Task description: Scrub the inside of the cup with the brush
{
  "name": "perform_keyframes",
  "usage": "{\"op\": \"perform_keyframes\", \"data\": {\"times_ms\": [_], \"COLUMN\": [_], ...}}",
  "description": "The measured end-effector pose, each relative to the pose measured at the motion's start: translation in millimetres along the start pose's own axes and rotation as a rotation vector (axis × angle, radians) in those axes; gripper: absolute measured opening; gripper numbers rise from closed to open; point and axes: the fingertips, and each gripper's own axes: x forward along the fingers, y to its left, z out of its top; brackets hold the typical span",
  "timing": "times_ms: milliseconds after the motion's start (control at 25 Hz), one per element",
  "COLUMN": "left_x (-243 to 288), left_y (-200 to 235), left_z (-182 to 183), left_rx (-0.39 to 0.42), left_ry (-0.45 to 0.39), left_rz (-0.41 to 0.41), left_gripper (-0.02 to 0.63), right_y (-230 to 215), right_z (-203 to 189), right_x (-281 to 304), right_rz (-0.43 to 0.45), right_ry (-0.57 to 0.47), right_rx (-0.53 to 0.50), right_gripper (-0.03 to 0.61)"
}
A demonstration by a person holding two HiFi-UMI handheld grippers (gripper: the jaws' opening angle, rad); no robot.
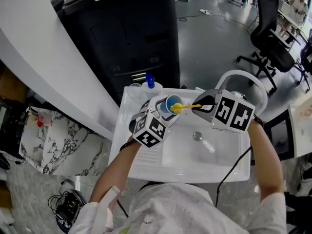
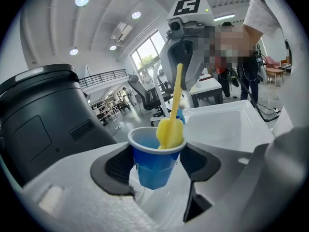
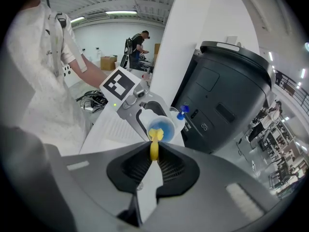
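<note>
A small blue cup (image 2: 153, 161) with a white rim sits between the pads of my left gripper (image 2: 155, 164), which is shut on it and holds it over the white sink (image 1: 185, 162). In the head view the cup (image 1: 171, 105) is tipped toward my right gripper (image 1: 197, 107). That gripper is shut on the handle of a yellow brush (image 3: 154, 150). The brush head (image 2: 170, 132) rests inside the cup's mouth against its near rim. From the right gripper view the brush tip (image 3: 155, 135) reaches into the cup (image 3: 161, 127).
A bottle with a blue pump top (image 1: 149, 83) stands at the sink's back left corner. A large black bin (image 1: 126, 33) is behind the sink. The drain (image 1: 197, 136) lies in the basin. A black office chair (image 1: 273, 43) stands at the far right.
</note>
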Motion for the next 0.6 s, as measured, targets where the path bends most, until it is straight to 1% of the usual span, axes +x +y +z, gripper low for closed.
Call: {"op": "perform_keyframes", "data": {"times_ms": [360,600], "left_x": [-1.1,0.5], "left_y": [0.0,-4.2], "left_z": [-4.6,-4.9], "left_rx": [-0.003,0.016], "left_ry": [0.015,0.022], "left_rz": [0.001,-0.012], "left_gripper": [0.302,0.302], "right_y": [7.2,6.7], "right_z": [15.7,19.7], "right_x": [1.5,1.9], "right_rz": [0.011,0.007], "right_ry": [-0.014,-0.012], "right_rx": [-0.04,-0.052], "right_gripper": [0.034,0.034]}}
